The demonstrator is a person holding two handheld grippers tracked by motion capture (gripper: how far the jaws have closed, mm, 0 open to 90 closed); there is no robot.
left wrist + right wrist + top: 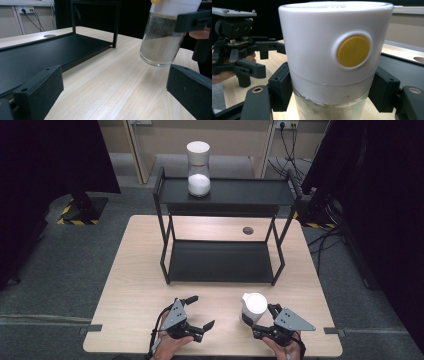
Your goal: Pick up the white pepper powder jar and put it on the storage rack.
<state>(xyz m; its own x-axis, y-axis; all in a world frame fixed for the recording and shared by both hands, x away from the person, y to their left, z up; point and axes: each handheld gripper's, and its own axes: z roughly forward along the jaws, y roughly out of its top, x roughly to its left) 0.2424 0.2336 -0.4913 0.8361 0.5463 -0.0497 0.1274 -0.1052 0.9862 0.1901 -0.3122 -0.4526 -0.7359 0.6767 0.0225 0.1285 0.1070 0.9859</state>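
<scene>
Right gripper (262, 319) clamps jar (254, 307), tilted, fingers (279, 90) level

Even overhead light, dim surroundings, soft focus

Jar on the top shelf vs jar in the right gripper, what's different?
The shelf jar stands upright on the rack's top shelf, untouched; the held jar is clamped in the right gripper, tilted, its base off the table in the left gripper view. The shelf jar's fill looks bright white; the held jar's looks greyish-tan. A yellow button shows on the held jar's cap; none is visible on the shelf jar. Both are clear jars with white caps.
</scene>
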